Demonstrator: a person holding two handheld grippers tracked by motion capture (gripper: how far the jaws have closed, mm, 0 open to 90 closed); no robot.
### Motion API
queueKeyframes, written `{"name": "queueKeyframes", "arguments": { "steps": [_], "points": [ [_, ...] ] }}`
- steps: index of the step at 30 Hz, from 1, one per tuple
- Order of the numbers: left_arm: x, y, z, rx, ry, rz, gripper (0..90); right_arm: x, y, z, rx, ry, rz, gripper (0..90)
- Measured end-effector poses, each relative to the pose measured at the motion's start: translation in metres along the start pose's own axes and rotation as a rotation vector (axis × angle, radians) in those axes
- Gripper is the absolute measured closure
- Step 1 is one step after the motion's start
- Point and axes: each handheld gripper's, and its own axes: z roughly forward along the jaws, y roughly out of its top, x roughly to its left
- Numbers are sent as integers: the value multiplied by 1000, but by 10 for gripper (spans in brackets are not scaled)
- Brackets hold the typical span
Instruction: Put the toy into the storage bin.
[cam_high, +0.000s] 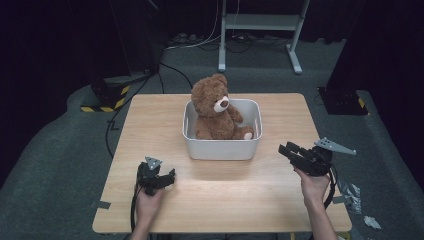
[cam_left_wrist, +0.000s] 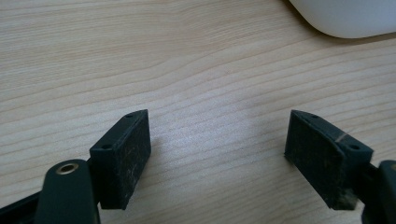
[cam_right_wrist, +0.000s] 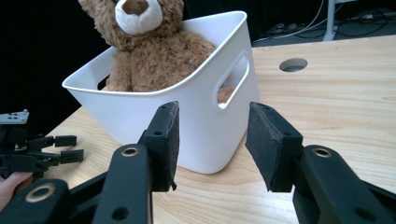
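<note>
Right now I am holding my left tool (cam_high: 169, 176) low over the wooden surface (cam_high: 150, 125), near its front-left part, with the jaws spread wide and nothing between them; in the left gripper view a corner of the white bin (cam_left_wrist: 345, 18) is showing at the top right. My right tool (cam_high: 292, 150) is hovering off the bin's right side, aiming leftward at it, its jaws partly open and gripping nothing. From the right gripper view the bin (cam_right_wrist: 205, 116) is sitting just beyond the jaws, its handle cutout facing me, and my left tool (cam_right_wrist: 70, 148) is showing farther off at the left edge. The brown teddy bear (cam_high: 216, 107) is sitting upright inside the bin (cam_high: 222, 148), at the middle of the surface toward the far side. Its long axis is running vertically, head above the rim, muzzle pointing toward the right and slightly toward me
</note>
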Motion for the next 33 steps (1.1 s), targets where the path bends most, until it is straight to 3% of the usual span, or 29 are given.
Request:
{"name": "queueKeyframes", "arguments": {
  "steps": [33],
  "points": [
    [0, 0, 0, 0, 0, 0, 224, -10, -32, 6, 45, -23, 45, 537]
  ]
}}
